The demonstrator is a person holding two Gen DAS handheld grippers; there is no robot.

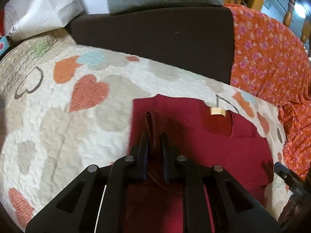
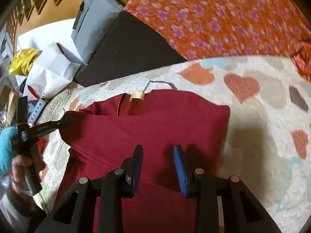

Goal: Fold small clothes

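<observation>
A heart-patterned quilt [image 2: 252, 116] carries the red garment [image 2: 155, 128] and orange floral cloth [image 2: 223, 15].

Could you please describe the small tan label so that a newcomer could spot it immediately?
Find the heart-patterned quilt, then the dark red garment spread on it. At the garment's neckline, on its far edge, sits the tan label, the only pale patch on the plain red cloth.

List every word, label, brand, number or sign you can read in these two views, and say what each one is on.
"DAS": small pale letters on the right gripper's black body, at the left wrist view's edge; possibly cut off.
Tan label on the red garment: no readable text.
White paper bag: a red and black mark, too blurred to read.
</observation>
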